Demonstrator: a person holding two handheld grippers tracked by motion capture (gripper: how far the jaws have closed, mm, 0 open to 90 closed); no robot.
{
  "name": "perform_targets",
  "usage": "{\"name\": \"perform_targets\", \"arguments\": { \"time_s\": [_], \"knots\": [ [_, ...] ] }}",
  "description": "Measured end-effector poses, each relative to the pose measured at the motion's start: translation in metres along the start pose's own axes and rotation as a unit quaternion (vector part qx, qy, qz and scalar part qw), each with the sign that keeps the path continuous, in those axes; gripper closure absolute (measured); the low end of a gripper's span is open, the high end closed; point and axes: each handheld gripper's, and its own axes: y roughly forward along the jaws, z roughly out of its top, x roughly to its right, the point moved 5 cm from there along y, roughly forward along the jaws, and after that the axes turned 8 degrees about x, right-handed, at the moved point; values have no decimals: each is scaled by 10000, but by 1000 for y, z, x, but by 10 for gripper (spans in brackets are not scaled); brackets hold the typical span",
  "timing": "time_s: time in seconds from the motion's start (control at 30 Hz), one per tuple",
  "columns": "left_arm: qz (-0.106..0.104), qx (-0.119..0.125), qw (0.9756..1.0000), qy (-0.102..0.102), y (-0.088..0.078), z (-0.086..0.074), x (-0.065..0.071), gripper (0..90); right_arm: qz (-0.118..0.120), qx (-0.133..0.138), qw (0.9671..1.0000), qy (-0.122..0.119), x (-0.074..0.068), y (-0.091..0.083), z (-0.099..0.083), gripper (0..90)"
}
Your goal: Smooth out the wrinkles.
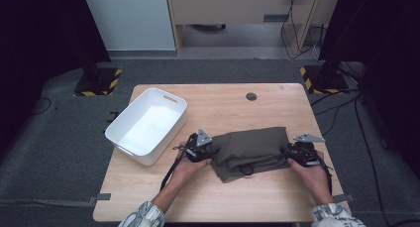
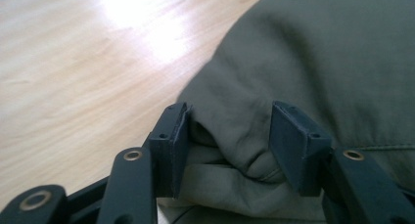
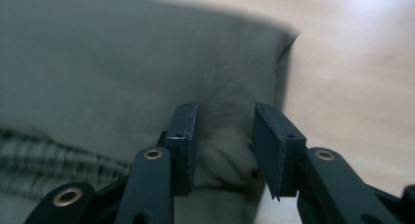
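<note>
An olive-green folded garment [image 1: 252, 150] lies bunched on the wooden table's near half.

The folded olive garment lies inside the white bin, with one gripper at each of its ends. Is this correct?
Not quite. The high view shows the olive garment on the wooden table, beside the white bin, not inside. The left gripper and right gripper are indeed at its ends.

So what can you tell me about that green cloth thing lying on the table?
The olive-green garment is folded into a thick, rumpled bundle of matte woven fabric, lying flat on the wooden table to the right of the white bin. A ribbed, elastic-looking band shows along one edge, and a dark cord loop lies at its near side. The left gripper has a fold of its left end between its jaws; the right gripper has fabric at the right end between its jaws.
</note>
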Motion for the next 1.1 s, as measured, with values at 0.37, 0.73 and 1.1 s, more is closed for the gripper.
{"name": "perform_targets", "arguments": {
  "time_s": [0.37,0.73,1.1],
  "knots": [
    [-209,-279,9994,-15,3,-4,14,509,-52,-142,9999,-40,6,6,-6,622],
    [-623,-312,9973,230,8,-1,55,525,-350,-45,9993,107,35,4,-8,617],
    [-822,-272,9961,162,8,2,65,507,-496,99,9983,292,52,9,-7,612]
  ]
}}
